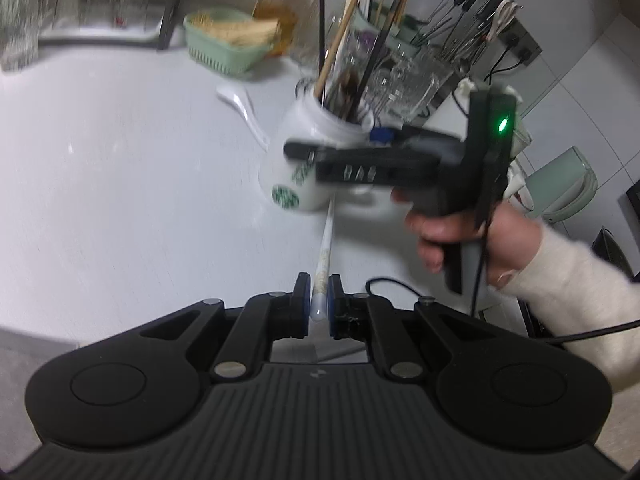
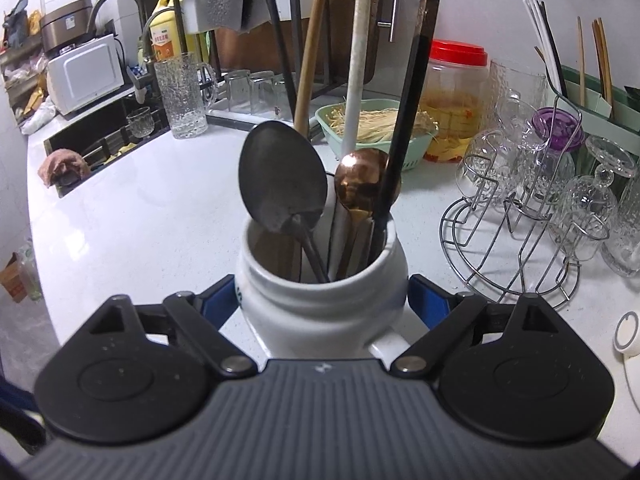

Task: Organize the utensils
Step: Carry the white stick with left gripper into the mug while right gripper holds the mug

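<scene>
My left gripper (image 1: 319,304) is shut on the near end of a white chopstick (image 1: 326,240), which points away toward a white jar (image 1: 292,184) with green print. The jar (image 2: 320,308) holds a dark spoon (image 2: 280,188), a copper spoon (image 2: 362,180) and black, white and wooden chopsticks. My right gripper (image 2: 322,280) straddles the jar, its blue pads (image 2: 426,300) standing just off either side. In the left wrist view a hand holds the right gripper (image 1: 296,156) against the jar. A white soup spoon (image 1: 240,108) lies on the counter behind.
A green basket (image 2: 376,136) of pale strands and a red-lidded jar (image 2: 456,96) stand behind the white jar. A wire rack of glasses (image 2: 520,216) fills the right. The sink (image 2: 104,148) is far left. A green holder with chopsticks (image 2: 588,96) stands at the back right.
</scene>
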`<move>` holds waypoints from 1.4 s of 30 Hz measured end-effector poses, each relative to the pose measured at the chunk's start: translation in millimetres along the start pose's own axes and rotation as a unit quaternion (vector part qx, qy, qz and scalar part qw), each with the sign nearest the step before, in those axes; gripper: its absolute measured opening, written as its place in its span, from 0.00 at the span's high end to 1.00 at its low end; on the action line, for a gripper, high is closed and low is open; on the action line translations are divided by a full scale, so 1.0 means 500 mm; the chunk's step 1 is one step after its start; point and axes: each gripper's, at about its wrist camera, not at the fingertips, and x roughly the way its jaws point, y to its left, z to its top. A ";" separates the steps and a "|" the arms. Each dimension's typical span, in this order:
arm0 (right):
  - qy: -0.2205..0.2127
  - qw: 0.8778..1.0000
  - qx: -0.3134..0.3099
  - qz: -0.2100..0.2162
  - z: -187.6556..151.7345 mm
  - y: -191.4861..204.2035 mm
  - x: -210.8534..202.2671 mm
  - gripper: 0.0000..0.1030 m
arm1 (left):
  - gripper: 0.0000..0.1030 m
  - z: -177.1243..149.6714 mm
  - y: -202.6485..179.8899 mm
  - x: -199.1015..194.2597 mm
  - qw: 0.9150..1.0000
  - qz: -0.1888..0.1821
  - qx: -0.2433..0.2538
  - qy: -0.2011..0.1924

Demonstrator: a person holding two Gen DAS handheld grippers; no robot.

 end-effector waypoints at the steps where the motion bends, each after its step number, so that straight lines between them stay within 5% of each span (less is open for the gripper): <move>1: -0.002 1.000 -0.001 -0.003 0.001 0.002 0.002 0.11 | 0.91 0.012 0.001 -0.009 1.000 -0.001 0.004 -0.001; 10: -0.018 0.999 0.023 -0.029 0.008 0.015 0.012 0.12 | 0.92 0.130 0.023 -0.056 0.999 -0.015 0.035 0.010; 16: -0.014 0.999 0.036 -0.035 0.013 0.014 0.016 0.12 | 0.92 0.206 0.021 -0.042 0.996 -0.030 0.070 0.052; 24: 0.000 0.998 0.041 -0.040 0.022 0.012 0.022 0.12 | 0.93 0.298 0.012 -0.056 0.982 -0.030 0.151 0.108; 42: 0.014 0.999 0.036 -0.037 0.029 0.011 0.026 0.12 | 0.93 0.446 -0.040 -0.086 0.960 -0.050 0.229 0.152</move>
